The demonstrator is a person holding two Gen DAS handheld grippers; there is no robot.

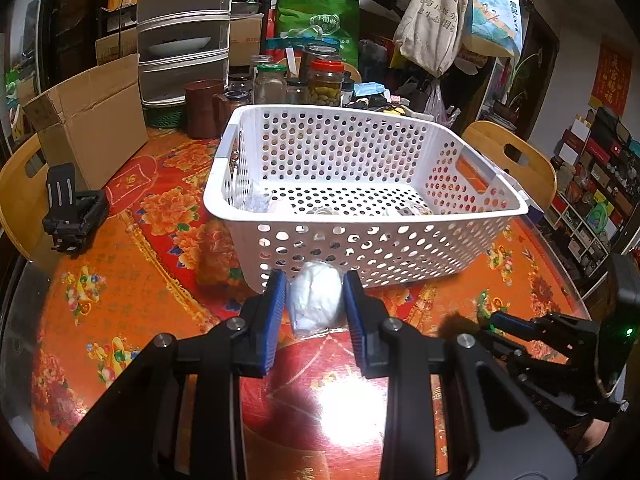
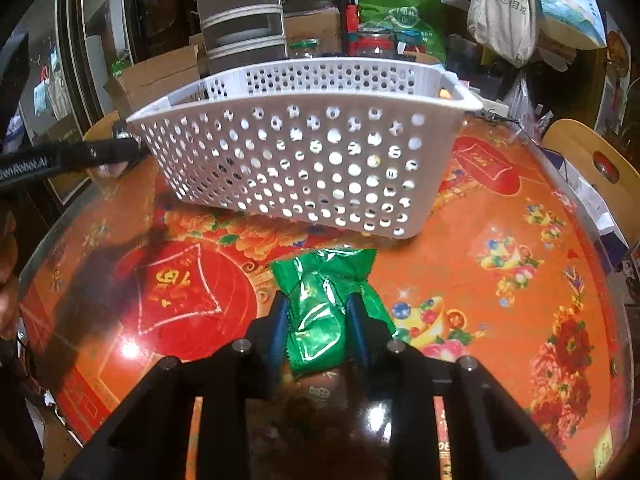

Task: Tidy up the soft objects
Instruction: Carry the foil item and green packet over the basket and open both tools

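Observation:
A white perforated basket [image 1: 360,152] stands on the red and orange table; a few small items lie on its floor. My left gripper [image 1: 314,292] is shut on a white soft bundle in clear wrap [image 1: 316,300], held just in front of the basket's near wall. In the right wrist view the basket [image 2: 304,160] stands ahead. My right gripper [image 2: 318,312] is shut on a shiny green packet [image 2: 324,304], low over the table in front of the basket. The right gripper also shows at the right of the left wrist view [image 1: 560,340], and the left one at the left of the right wrist view [image 2: 80,156].
A cardboard box [image 1: 88,120] and a black device [image 1: 72,208] sit at the table's left. Jars [image 1: 324,84] and a brown mug [image 1: 204,108] stand behind the basket. Wooden chairs [image 1: 516,160] flank the table. Bags [image 1: 432,20] hang at the back.

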